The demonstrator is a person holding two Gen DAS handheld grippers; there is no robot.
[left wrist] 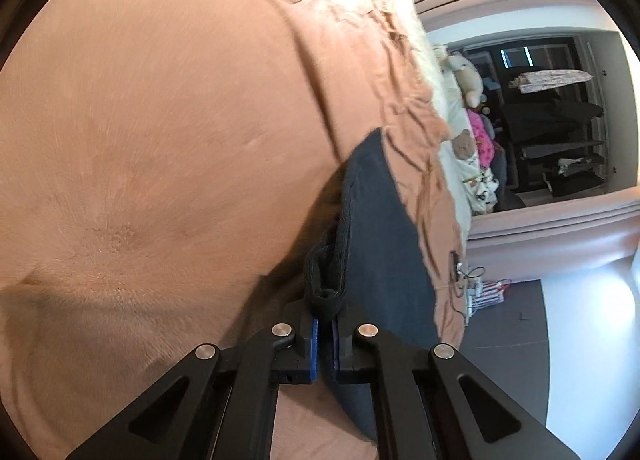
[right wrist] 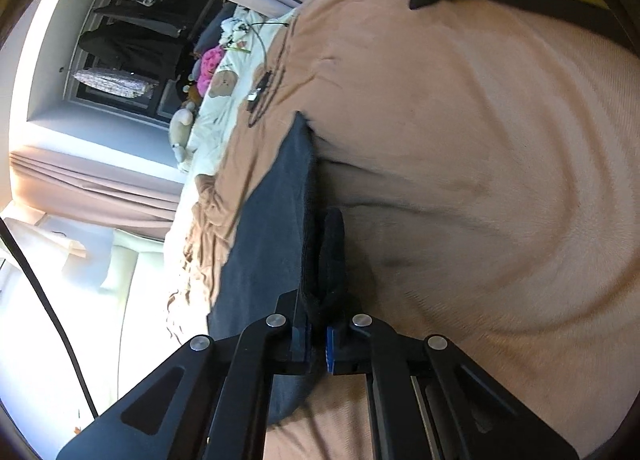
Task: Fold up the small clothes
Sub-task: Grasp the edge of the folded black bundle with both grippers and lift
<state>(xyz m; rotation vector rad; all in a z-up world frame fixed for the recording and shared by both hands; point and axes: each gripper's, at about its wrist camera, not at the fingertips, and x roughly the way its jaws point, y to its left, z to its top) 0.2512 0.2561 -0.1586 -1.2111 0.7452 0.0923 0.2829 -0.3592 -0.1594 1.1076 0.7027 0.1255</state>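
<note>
A peach-coloured fleece blanket (left wrist: pixel 140 139) covers a bed, its far edge rumpled against white bedding (right wrist: pixel 216 115) printed with bear motifs. Soft toys (left wrist: pixel 470 77) and a bright pink cushion (right wrist: pixel 210 63) crowd the bed's end. Beyond stands an open dark wardrobe (left wrist: pixel 560 119) with shelves and hanging clothes. Pale mauve curtains (right wrist: pixel 92 183) frame the room, and strong daylight washes over the grey floor (left wrist: pixel 508 332).

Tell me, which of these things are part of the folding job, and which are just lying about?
Part of the job:
- dark garment
- left hand-held gripper, shut on its black edge
- right hand-held gripper, shut on it too
- peach blanket it lies on

Lying about:
- soft toys
- pink toy
- cable
- curtain
</note>
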